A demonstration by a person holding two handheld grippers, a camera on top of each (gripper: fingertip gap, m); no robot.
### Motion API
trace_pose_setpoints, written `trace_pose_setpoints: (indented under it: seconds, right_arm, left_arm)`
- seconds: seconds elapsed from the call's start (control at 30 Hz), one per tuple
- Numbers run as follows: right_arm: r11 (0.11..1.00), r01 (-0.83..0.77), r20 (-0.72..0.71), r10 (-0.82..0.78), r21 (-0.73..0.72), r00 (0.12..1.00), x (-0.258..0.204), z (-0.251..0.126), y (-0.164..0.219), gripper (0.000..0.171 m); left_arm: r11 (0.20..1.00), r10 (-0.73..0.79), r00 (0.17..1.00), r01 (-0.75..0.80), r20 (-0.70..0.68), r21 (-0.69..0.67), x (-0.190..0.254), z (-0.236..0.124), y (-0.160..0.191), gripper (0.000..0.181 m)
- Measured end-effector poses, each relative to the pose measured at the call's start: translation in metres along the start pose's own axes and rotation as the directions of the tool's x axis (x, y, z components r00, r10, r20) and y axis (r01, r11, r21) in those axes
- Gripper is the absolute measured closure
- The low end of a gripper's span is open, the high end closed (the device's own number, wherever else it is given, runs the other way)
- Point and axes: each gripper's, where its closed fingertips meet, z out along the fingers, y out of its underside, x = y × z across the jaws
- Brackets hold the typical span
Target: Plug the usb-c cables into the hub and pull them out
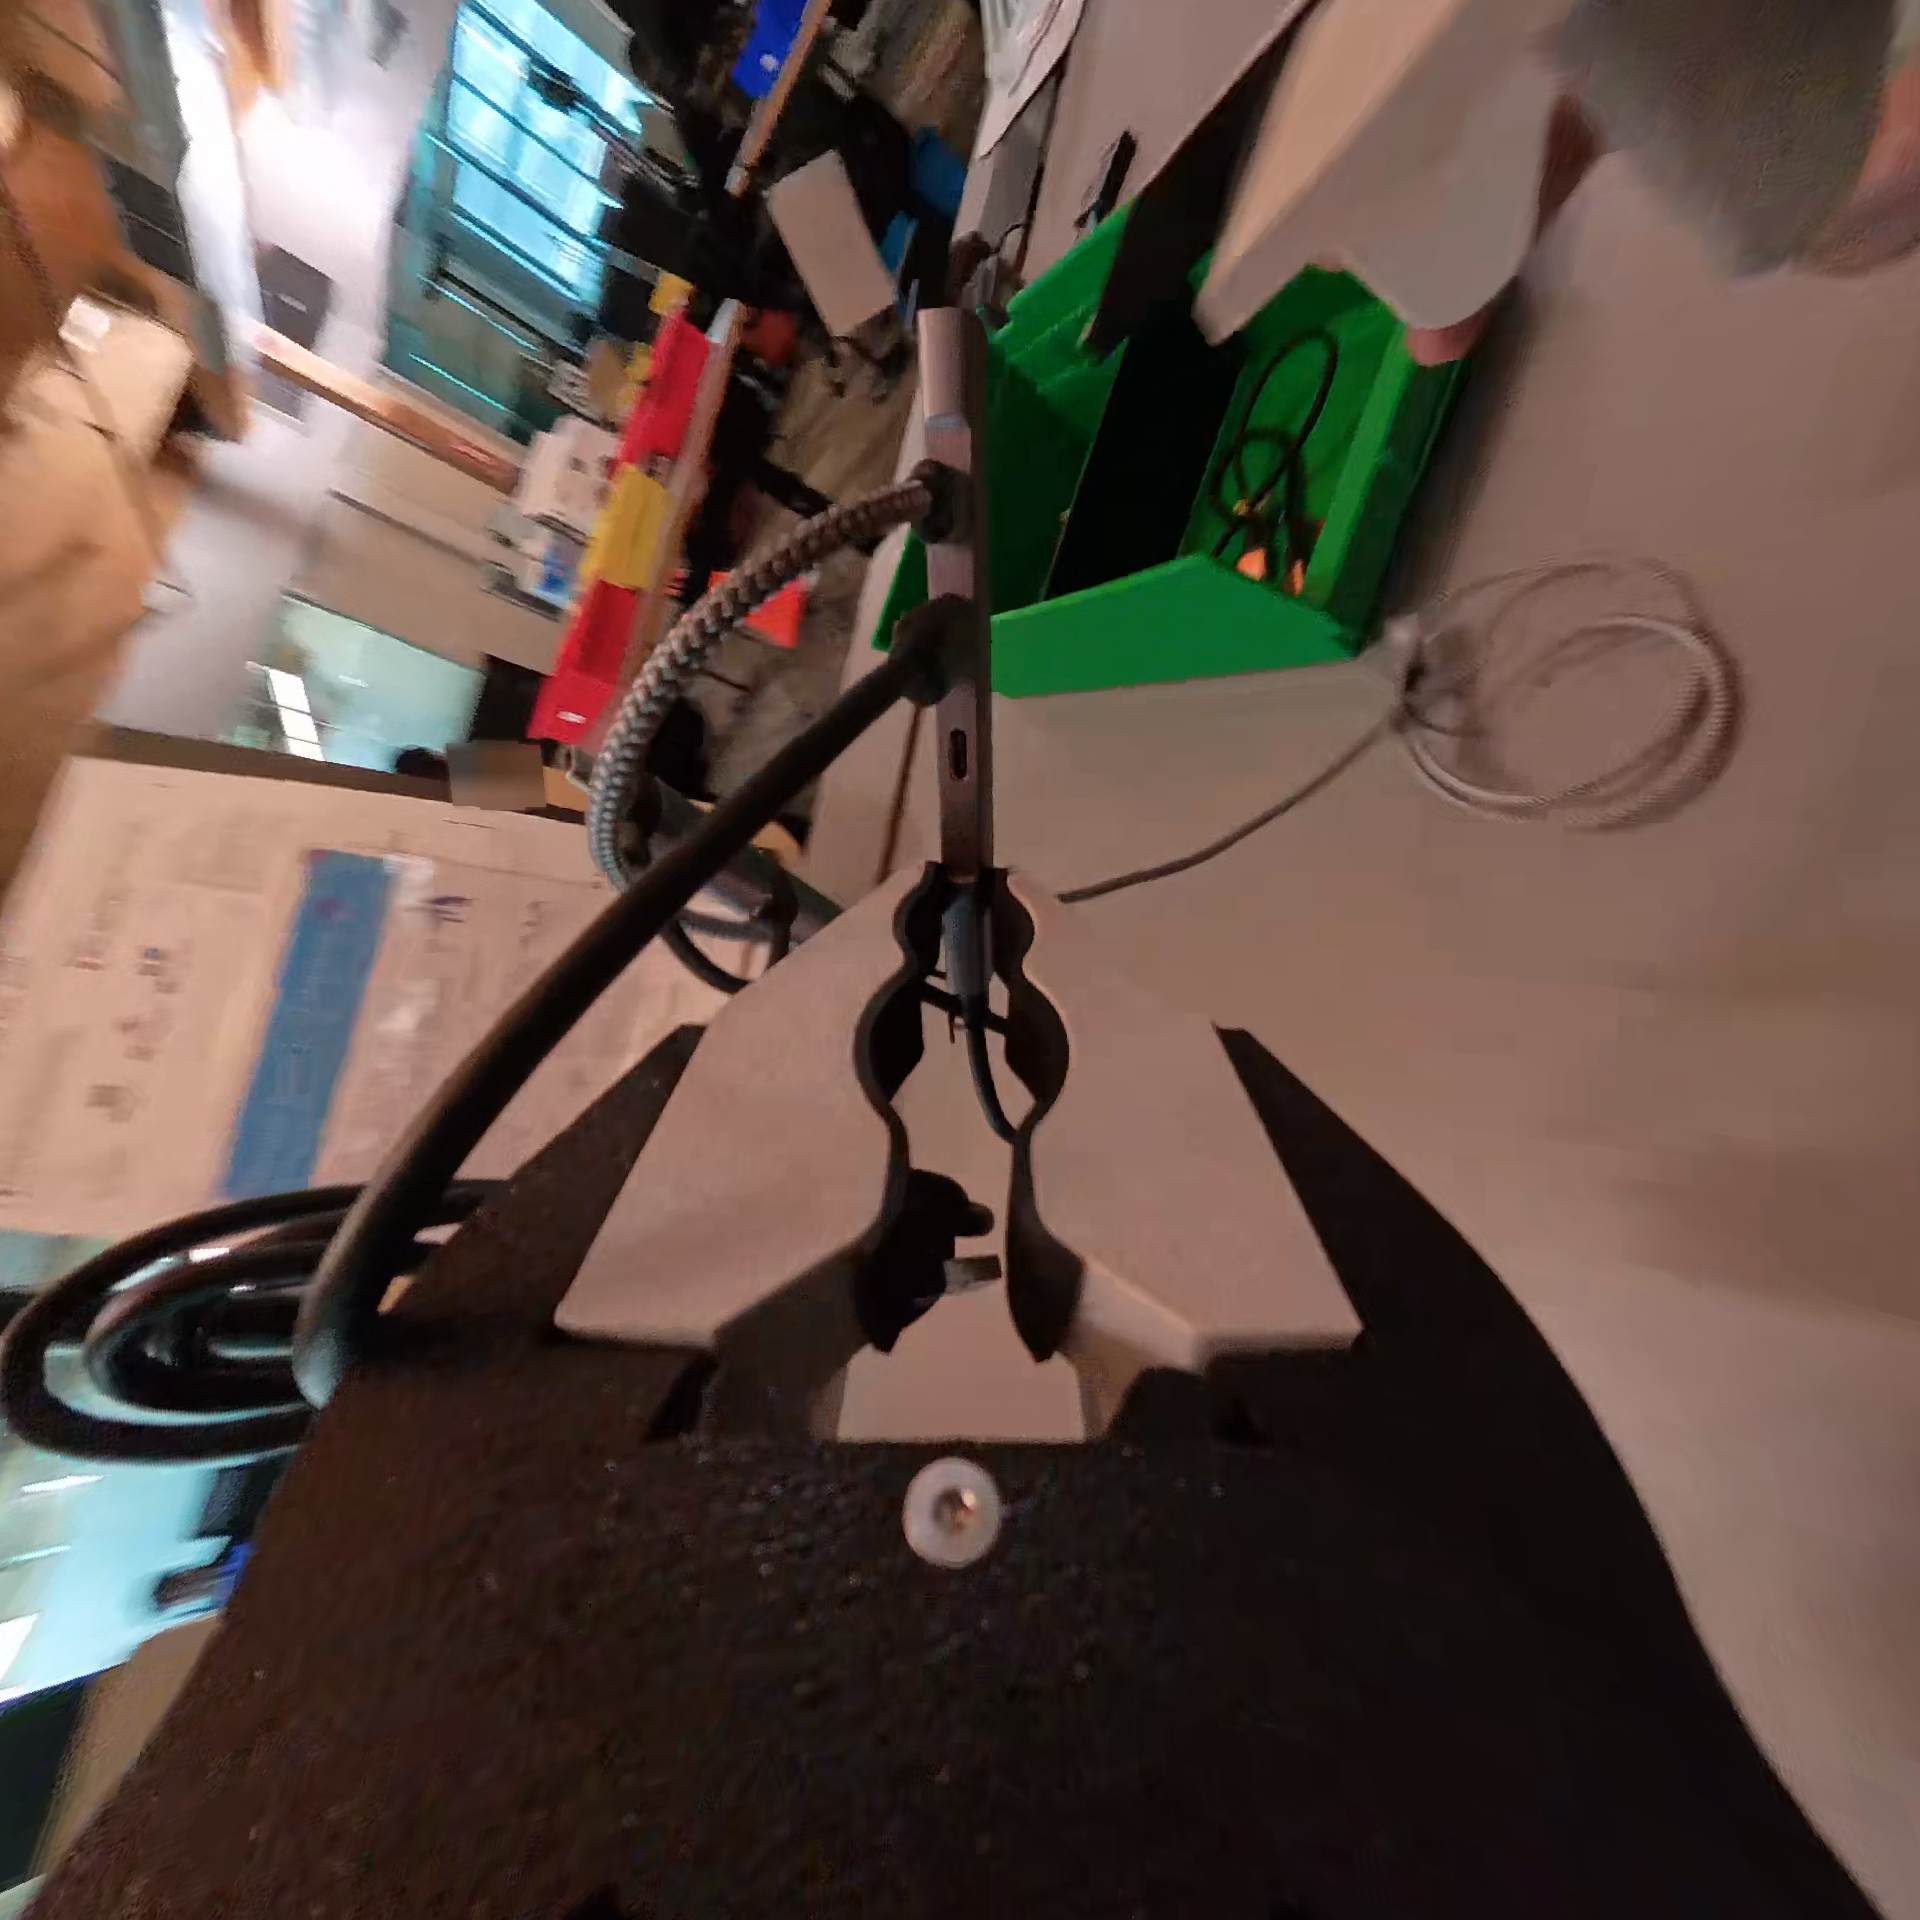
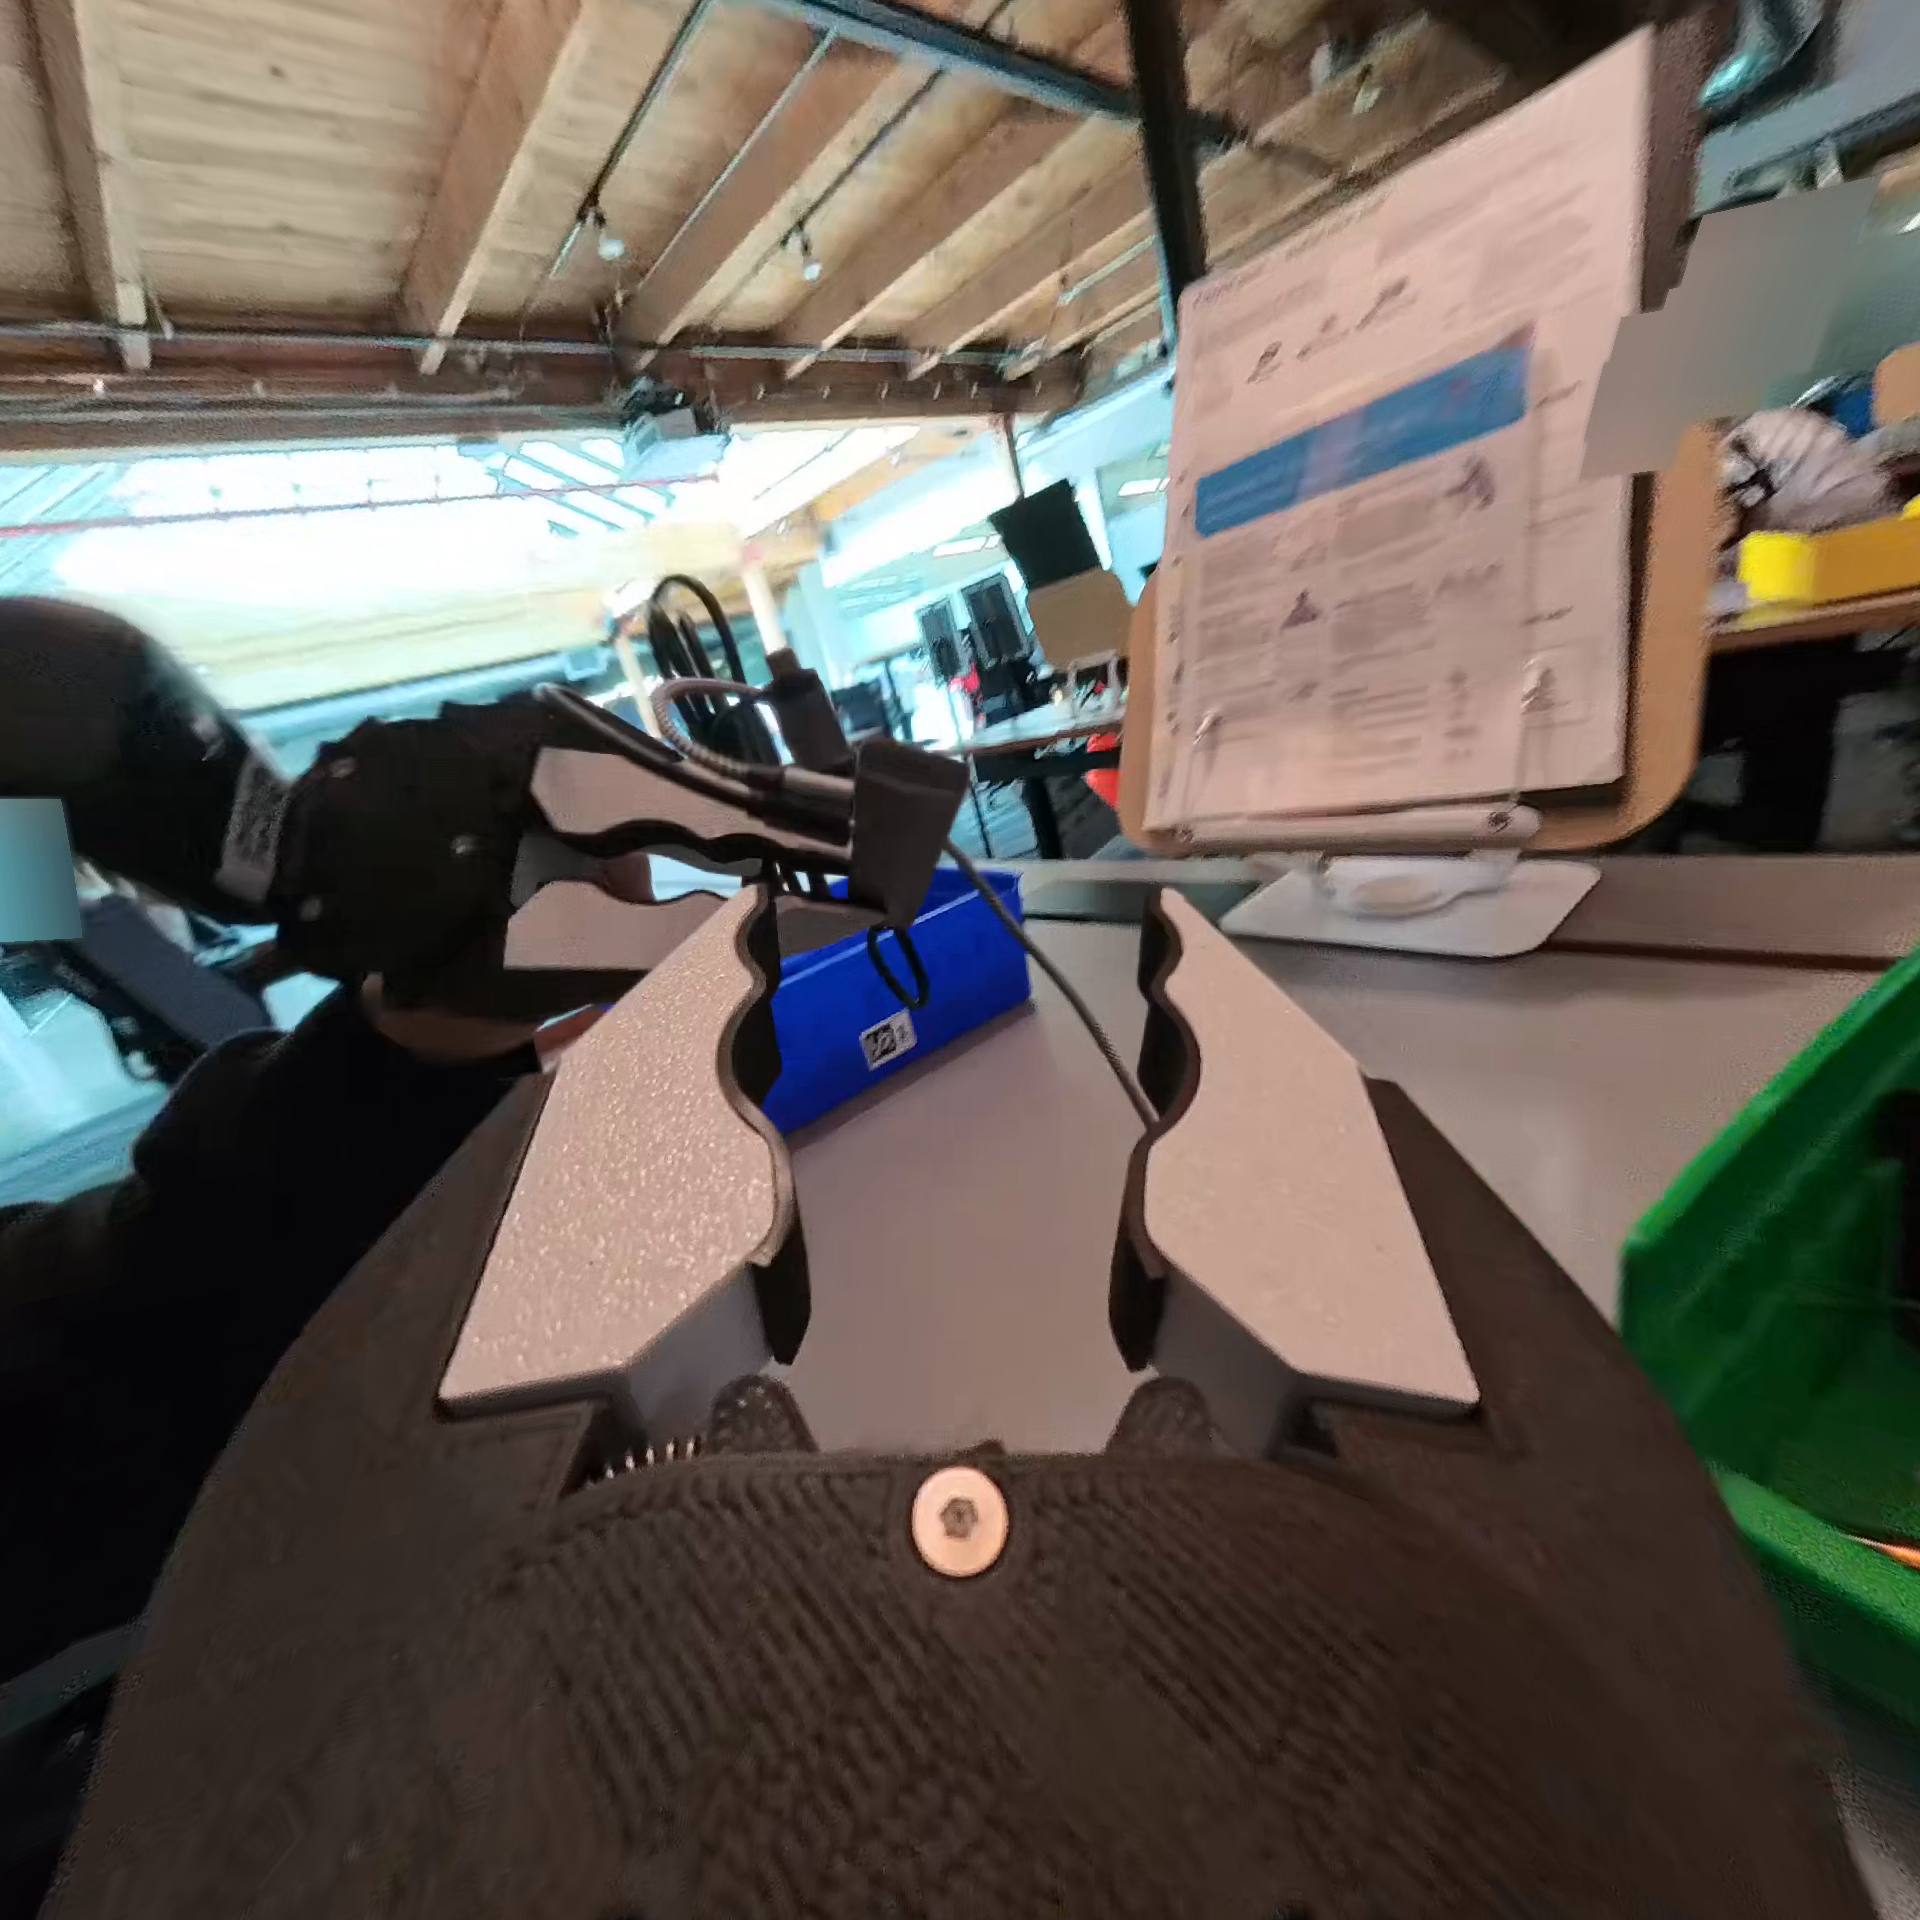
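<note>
While the left gripper (image 1: 971, 914) clamps the end of the grey USB-C hub (image 1: 958, 582) at frame centre, a braided cable (image 1: 717, 634) and a black cable (image 1: 665, 883) sit plugged into its edge. The right gripper (image 2: 961, 987) gapes wide, empty, above the table (image 2: 1455, 1039) near a blue bin (image 2: 883, 997) bearing a small sticker, too blurred to read.

Right gripper (image 2: 956, 997), grey fingers spread, empty; far left, left gripper (image 2: 821, 842) clamps dark slim hub (image 2: 906, 821) above blue plastic bin (image 2: 894, 1013).
</note>
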Motion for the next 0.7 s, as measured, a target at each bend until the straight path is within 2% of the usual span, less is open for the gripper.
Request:
trace_pose_setpoints:
  seconds: [0.13,0.17,0.33,0.43,0.6,0.67,0.7]
  right_arm:
    - [0.998,0.010,0.047,-0.007,-0.068,0.999,-0.014,0.015,0.025,0.104]
    - [0.998,0.018,0.076,-0.013,-0.062,0.997,-0.021,0.016,0.027,0.112]
    - [0.998,-0.021,0.161,0.030,-0.061,0.987,-0.038,0.023,0.034,0.125]
    - [0.993,-0.085,0.208,0.100,-0.078,0.973,-0.043,0.024,0.039,0.124]
    - [0.992,-0.111,0.244,0.121,-0.055,0.962,-0.044,0.023,0.035,0.128]
    - [0.995,-0.058,0.253,0.078,-0.085,0.964,-0.045,0.022,0.041,0.149]
    - [0.995,-0.054,0.253,0.075,-0.087,0.965,-0.044,0.022,0.041,0.149]
  left_arm:
    - [0.975,0.216,0.963,-0.206,0.159,-0.077,0.021,-0.012,0.006,0.175]
    - [0.966,0.253,0.948,-0.238,0.193,-0.098,0.021,-0.015,0.009,0.175]
    - [0.937,0.348,0.886,-0.324,0.308,-0.127,0.013,-0.031,0.016,0.175]
    - [0.938,0.346,0.881,-0.328,0.321,-0.112,0.014,-0.035,0.021,0.175]
    - [0.922,0.388,0.859,-0.366,0.333,-0.130,0.016,-0.036,0.030,0.175]
    - [0.906,0.422,0.841,-0.403,0.338,-0.127,0.020,-0.036,0.026,0.175]
    - [0.903,0.429,0.834,-0.406,0.347,-0.141,0.020,-0.035,0.026,0.175]
